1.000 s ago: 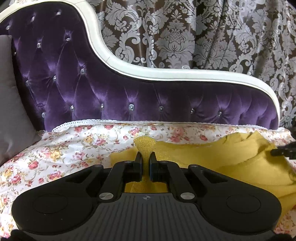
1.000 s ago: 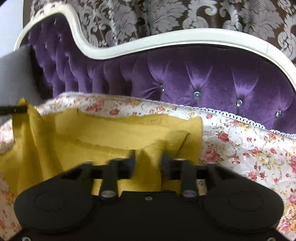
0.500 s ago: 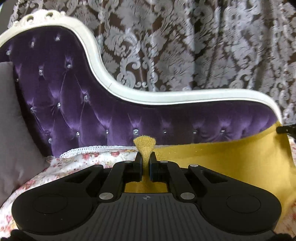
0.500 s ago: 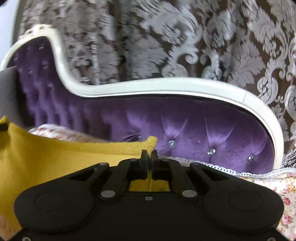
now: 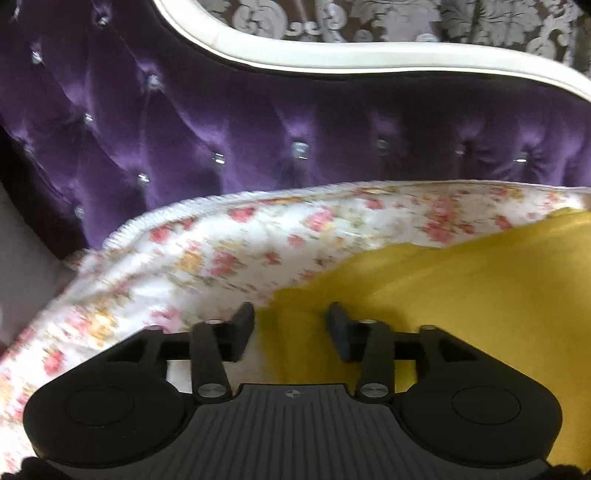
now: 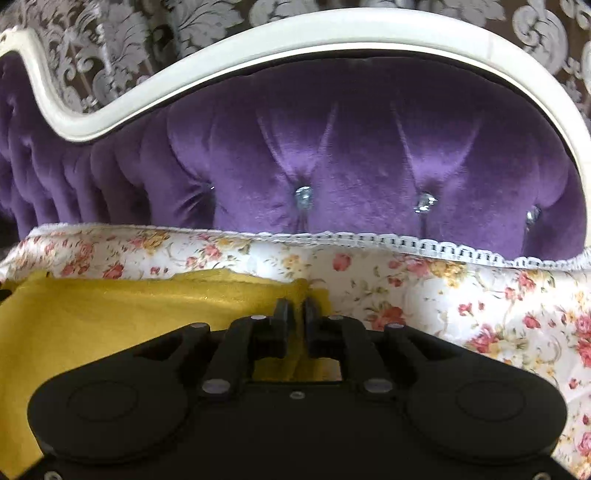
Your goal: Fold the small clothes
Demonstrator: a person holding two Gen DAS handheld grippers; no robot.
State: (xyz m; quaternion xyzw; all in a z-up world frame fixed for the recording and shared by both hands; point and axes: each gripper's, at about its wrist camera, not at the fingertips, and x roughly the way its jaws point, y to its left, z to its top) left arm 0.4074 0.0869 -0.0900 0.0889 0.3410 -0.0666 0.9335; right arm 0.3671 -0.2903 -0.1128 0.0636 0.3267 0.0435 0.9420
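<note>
A mustard-yellow garment (image 5: 461, 295) lies on the floral sheet (image 5: 192, 258) of the sofa seat. In the left wrist view my left gripper (image 5: 291, 317) is open, its jaws wide apart above the garment's left corner, holding nothing. In the right wrist view the garment (image 6: 110, 314) spreads to the left, and my right gripper (image 6: 298, 314) is shut on its right corner, low over the sheet (image 6: 480, 295).
A purple tufted sofa back (image 5: 258, 122) with a white frame (image 6: 258, 40) rises right behind the seat. A damask curtain (image 5: 480, 18) hangs behind it. A grey cushion (image 5: 22, 243) stands at the far left.
Both grippers came down from a lifted position to the seat, laying the garment flat. My left gripper opened and let go of its corner. My right gripper stays shut on its corner.
</note>
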